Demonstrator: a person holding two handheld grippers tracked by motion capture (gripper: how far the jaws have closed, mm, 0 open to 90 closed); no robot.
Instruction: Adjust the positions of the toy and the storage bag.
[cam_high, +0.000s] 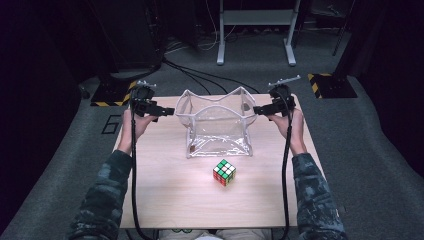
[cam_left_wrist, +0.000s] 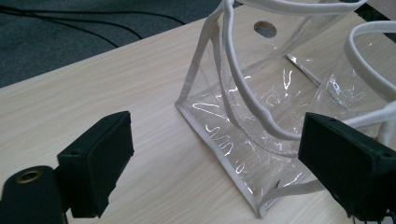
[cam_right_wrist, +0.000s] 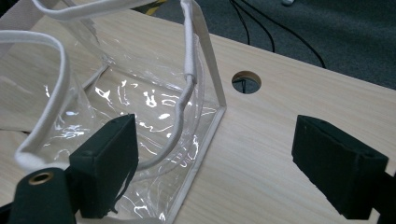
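A clear plastic tote bag (cam_high: 218, 125) stands open mid-table, seemingly ready for the Rubik's cube (cam_high: 224, 172) just in front. The left gripper (cam_high: 167, 111) and right gripper (cam_high: 258, 110) flank its sides, jaws spread wide, gripping nothing.

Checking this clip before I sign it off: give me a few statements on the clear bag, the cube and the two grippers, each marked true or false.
1. The clear plastic bag with white trim stands open on the light wooden table. True.
2. The multicoloured puzzle cube lies inside the bag. False: it sits on the table in front of the bag, nearer the person.
3. The left gripper is clamped on the bag's rim. False: its jaws stand open with nothing pressed between them.
4. The right gripper is open beside the bag. True.
5. A round hole is cut in the tabletop. True.
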